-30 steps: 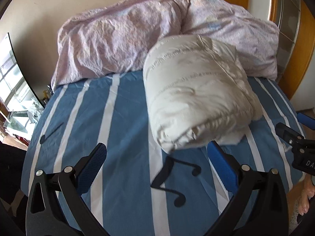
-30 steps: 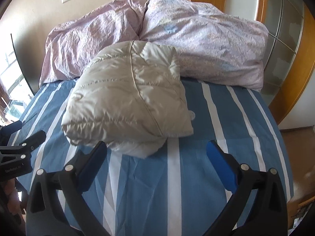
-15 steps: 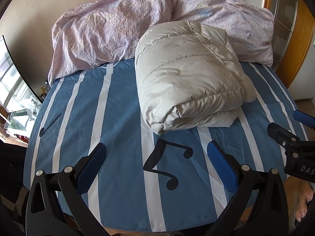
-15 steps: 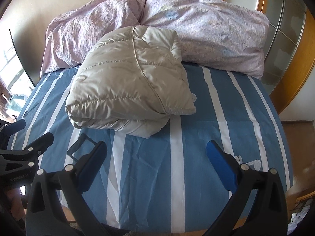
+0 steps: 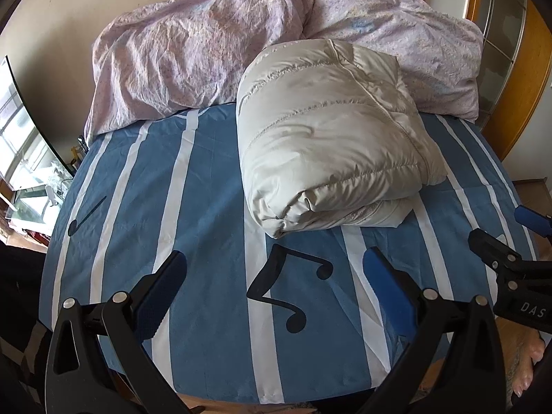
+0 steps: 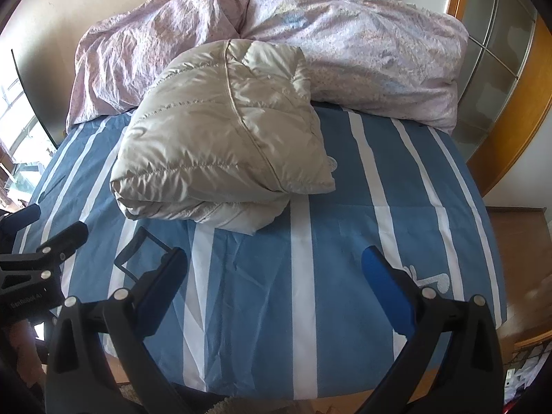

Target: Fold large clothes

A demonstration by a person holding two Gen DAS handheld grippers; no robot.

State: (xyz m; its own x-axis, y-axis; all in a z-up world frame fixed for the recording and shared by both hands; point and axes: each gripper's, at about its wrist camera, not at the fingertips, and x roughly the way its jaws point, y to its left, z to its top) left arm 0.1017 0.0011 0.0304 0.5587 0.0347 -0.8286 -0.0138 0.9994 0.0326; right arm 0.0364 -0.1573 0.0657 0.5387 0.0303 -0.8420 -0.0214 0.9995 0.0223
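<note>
Hovering over the near edge of the striped bed [image 5: 214,179], your left gripper [image 5: 272,276] and right gripper [image 6: 274,270] both have jaws spread wide, holding nothing. The puffer jacket [image 5: 331,145] sits folded mid-bed, its far end against the lilac duvet [image 5: 193,55]. The fold looks finished; at most, tuck the loose white lining poking out near-right.

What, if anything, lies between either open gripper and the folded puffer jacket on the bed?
Nothing visible does. Only bare striped sheet separates the left gripper and right gripper from the folded jacket. The lilac duvet lies behind the jacket, not in the way.
</note>
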